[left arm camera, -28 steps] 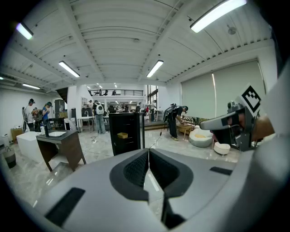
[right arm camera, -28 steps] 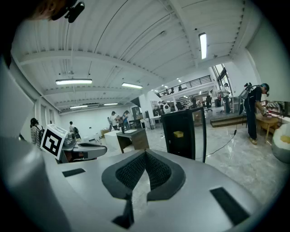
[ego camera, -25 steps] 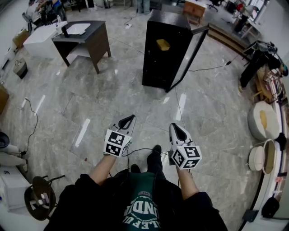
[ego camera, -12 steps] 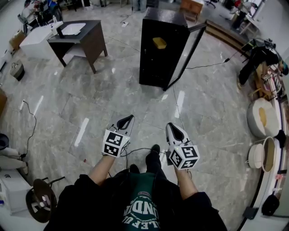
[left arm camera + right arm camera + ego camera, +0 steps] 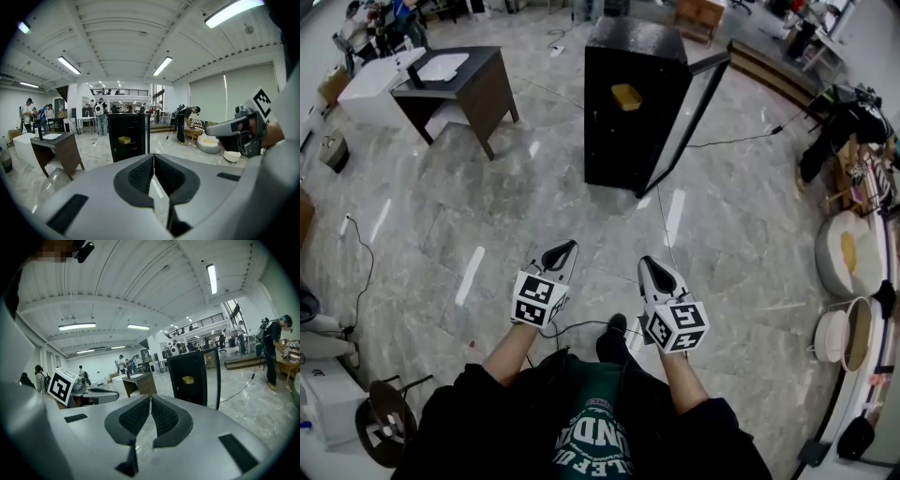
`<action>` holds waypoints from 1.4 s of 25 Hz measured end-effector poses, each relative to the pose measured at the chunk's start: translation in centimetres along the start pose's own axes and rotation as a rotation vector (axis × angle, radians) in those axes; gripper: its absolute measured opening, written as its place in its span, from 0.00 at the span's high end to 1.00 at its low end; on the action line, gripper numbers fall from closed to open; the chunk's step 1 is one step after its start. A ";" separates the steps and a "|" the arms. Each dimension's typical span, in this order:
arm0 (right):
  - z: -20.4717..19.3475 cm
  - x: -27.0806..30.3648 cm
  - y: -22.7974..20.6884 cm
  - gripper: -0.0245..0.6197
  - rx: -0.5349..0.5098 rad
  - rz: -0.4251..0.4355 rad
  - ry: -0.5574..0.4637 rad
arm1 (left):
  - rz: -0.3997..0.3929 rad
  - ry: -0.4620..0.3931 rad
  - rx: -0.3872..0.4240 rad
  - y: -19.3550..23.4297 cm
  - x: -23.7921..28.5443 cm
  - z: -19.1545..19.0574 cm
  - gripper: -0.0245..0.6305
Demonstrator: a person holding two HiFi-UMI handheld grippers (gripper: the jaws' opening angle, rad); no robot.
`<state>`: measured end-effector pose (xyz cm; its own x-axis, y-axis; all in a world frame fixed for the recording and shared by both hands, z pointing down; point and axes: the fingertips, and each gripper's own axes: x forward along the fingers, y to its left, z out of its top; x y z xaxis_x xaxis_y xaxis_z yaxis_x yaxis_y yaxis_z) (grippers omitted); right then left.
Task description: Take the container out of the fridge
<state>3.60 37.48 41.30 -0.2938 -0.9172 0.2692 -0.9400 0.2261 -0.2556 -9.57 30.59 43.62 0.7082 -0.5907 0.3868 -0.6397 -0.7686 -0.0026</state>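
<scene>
A black fridge stands on the marble floor well ahead of me, its glass door swung open to the right. A yellow container sits on a shelf inside, also visible as the container in the left gripper view and the container in the right gripper view. My left gripper and right gripper are held side by side in front of my body, both pointing at the fridge and far short of it. Both are shut with nothing between the jaws.
A dark wooden desk stands to the left of the fridge, with a white table behind it. A cable runs across the floor on the right. Pale round seats line the right wall. People stand in the far background.
The fridge and desk have drawn nearer in the head view as I walked forward. Both grippers travelled along with me, still shut and side by side.
</scene>
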 end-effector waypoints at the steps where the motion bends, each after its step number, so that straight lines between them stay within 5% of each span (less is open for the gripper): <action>1: 0.4 0.6 -0.9 0.90 -0.001 0.007 0.004 | 0.006 0.000 -0.003 0.1 1.0 0.5 0.94; 18: 4.4 9.7 -9.4 0.90 -0.021 0.146 0.059 | 0.099 0.012 -0.050 3.2 11.3 5.0 0.94; 28: 6.8 22.0 -12.5 0.90 -0.045 0.139 0.085 | 0.091 0.001 -0.049 12.7 20.2 6.6 0.94; 35: 10.6 33.2 -13.7 0.90 -0.037 0.102 0.083 | 0.012 -0.007 -0.011 20.4 26.6 9.9 0.94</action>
<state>8.55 0.40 43.89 -0.3999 -0.8587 0.3204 -0.9099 0.3300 -0.2512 -0.86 -3.25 44.71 0.7021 -0.6017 0.3808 -0.6517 -0.7585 0.0029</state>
